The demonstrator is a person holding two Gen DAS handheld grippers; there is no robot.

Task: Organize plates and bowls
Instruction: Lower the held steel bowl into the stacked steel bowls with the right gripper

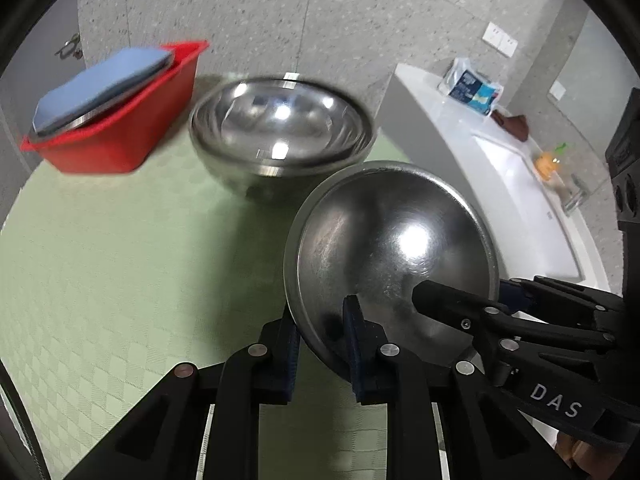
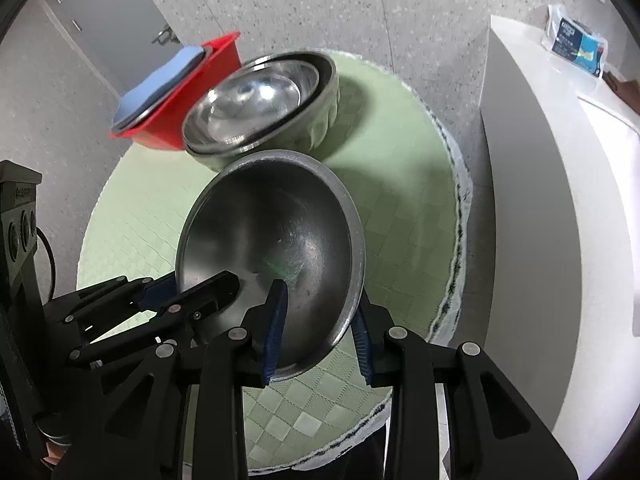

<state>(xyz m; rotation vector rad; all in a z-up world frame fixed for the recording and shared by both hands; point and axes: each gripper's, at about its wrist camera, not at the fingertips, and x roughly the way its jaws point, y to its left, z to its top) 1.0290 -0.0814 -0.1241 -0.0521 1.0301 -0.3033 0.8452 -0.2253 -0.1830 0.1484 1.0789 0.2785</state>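
A small steel bowl (image 1: 392, 240) (image 2: 276, 240) is held tilted above the green table mat (image 1: 120, 260) (image 2: 400, 208). My left gripper (image 1: 324, 320) is shut on its near-left rim, one finger inside and one outside. My right gripper (image 2: 320, 312) is shut on its near-right rim and shows in the left wrist view (image 1: 460, 300). The left gripper shows in the right wrist view (image 2: 192, 296). Behind stands a stack of nested steel bowls (image 1: 280, 128) (image 2: 260, 104).
A red plastic tub (image 1: 120, 136) (image 2: 192, 92) at the back left holds a blue-topped plate (image 1: 100, 84) leaning on its rim. A white counter with a sink (image 1: 512, 184) (image 2: 560, 160) runs along the right, past the table's edge.
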